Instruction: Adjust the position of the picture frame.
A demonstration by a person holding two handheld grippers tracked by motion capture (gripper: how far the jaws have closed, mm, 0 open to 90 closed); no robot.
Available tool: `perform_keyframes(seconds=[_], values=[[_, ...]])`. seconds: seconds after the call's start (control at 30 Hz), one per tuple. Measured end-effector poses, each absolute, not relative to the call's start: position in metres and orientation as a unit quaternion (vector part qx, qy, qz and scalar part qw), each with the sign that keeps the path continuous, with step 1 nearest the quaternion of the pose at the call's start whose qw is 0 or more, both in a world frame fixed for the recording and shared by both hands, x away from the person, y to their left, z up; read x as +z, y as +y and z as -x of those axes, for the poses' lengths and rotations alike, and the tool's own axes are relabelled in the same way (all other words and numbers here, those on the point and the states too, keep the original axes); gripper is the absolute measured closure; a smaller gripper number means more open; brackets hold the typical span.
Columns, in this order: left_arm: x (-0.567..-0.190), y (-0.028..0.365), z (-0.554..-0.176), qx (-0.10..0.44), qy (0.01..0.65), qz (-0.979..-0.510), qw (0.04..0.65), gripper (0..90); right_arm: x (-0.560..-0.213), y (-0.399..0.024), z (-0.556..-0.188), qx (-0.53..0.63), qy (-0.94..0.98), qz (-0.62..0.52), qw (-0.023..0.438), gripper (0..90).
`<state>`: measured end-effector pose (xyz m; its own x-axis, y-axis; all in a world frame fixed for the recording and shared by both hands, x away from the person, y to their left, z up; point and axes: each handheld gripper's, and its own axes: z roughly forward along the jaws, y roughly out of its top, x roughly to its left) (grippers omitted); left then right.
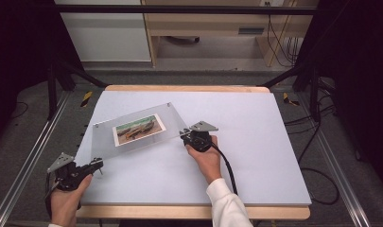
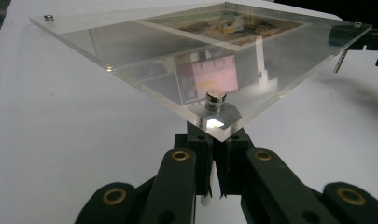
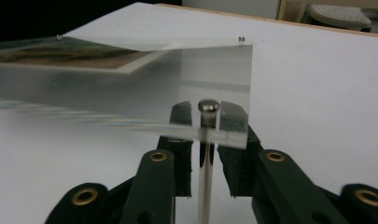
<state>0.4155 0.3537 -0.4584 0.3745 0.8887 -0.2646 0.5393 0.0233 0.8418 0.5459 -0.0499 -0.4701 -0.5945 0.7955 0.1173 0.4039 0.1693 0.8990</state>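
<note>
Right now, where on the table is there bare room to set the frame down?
The right half of the mat, past the right tool, is bare, as is the far strip behind the frame. The crowded part is left-centre, between both tools, left included.

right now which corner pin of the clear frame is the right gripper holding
The right gripper holds the pin at the frame's near right corner; the left gripper has the near left one.

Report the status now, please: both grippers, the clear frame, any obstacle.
Left gripper shut on a corner leg of the acrylic photo frame. Right gripper shut on the opposite corner's leg. Frame off the white tabletop. No obstacle seen.
</note>
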Motion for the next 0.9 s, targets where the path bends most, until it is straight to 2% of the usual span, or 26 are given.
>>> perform_keyframes(seconds=[0.03,0.07,0.57,0.9], values=[[-0.458,0.354,-0.415,0.183,0.529,-0.673,0.483,84.5,-0.469,-0.048,-0.549,0.504,0.740,-0.402,0.189,82.5],[-0.458,0.354,-0.415,0.183,0.529,-0.673,0.484,84.5,-0.469,-0.047,-0.550,0.503,0.741,-0.402,0.190,84.3],[-0.461,0.348,-0.420,0.200,0.524,-0.680,0.472,80.7,-0.470,-0.048,-0.551,0.502,0.745,-0.400,0.181,84.7],[-0.463,0.347,-0.427,0.208,0.533,-0.673,0.469,83.9,-0.471,-0.047,-0.551,0.506,0.743,-0.404,0.173,83.3]])
